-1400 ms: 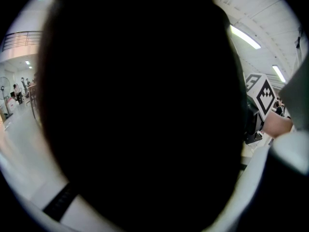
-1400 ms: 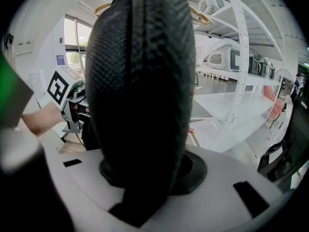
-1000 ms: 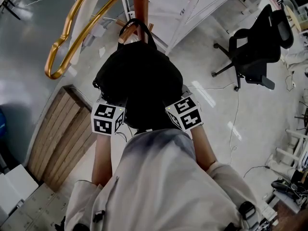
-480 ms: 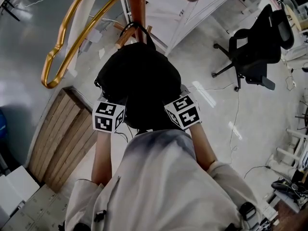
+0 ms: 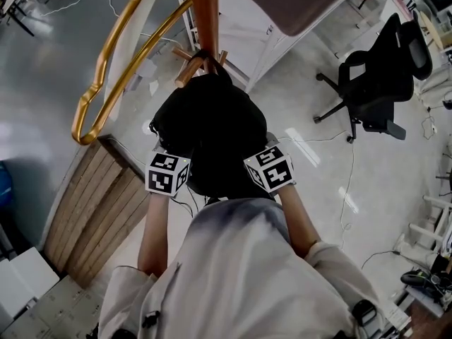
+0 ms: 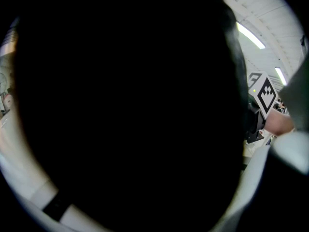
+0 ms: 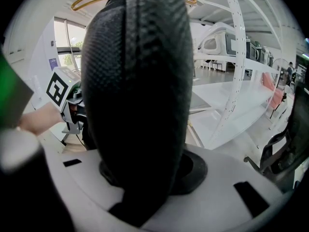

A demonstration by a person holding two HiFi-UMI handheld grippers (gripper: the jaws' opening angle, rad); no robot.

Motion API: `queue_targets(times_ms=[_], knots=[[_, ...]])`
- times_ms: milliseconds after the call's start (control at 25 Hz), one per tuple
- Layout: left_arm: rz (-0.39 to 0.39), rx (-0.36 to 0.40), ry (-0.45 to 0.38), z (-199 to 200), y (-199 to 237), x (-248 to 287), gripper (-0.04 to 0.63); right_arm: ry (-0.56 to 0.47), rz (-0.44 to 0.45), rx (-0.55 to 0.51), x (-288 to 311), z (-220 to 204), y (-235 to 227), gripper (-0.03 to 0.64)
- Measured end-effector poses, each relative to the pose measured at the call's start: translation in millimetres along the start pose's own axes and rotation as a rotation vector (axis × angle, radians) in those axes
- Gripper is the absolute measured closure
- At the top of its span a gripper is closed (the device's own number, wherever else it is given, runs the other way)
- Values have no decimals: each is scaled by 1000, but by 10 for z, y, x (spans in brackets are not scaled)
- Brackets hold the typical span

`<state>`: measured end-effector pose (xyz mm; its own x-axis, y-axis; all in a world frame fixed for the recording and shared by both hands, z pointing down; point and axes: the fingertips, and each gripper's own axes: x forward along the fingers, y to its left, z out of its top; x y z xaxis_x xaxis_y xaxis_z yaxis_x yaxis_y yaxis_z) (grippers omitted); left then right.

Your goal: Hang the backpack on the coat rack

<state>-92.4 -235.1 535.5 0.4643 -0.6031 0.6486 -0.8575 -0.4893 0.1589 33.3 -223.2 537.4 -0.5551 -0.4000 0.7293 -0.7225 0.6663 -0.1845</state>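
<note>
Right claw [image 5: 270, 168] was clamped on a fold of the black backpack [image 5: 212, 129]. Left claw [image 5: 168, 174] was buried in the same fabric, and its grip could not be confirmed. Both bore on the bag's near end, with the bag against the coat rack [image 5: 205, 13]. Its top loop [image 5: 205, 58] sat at the wooden pegs [image 5: 185, 75]; seating was judged probable but not verified.

Outstanding: confirm the hook-on, release, withdraw.

A gold curved bar [image 5: 106, 55] hung to the left. An office chair [image 5: 374, 69] stood far right, and wooden boards [image 5: 92, 210] lay on the floor near left. None obstructed.

Backpack [image 5: 212, 126] below the coat rack [image 5: 205, 9] pegs, office chair [image 5: 374, 76] to its right
</note>
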Motion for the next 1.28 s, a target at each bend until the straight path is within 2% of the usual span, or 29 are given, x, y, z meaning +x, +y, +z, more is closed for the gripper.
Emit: queue_targets(times_ms=[480,720,1000,1280], knots=[[-8,5,5,23,187,211,476,-3,-10,24,180,45,-130,473],[-15,31,-11,33,305,316,468,-27,-30,29,287,64,-194,465],[-15,61,-23,66,414,419,463,-37,-39,6,393,98,-282,461],[19,77,-58,108,538,519,450,-75,-63,-31,502,133,-366,453]])
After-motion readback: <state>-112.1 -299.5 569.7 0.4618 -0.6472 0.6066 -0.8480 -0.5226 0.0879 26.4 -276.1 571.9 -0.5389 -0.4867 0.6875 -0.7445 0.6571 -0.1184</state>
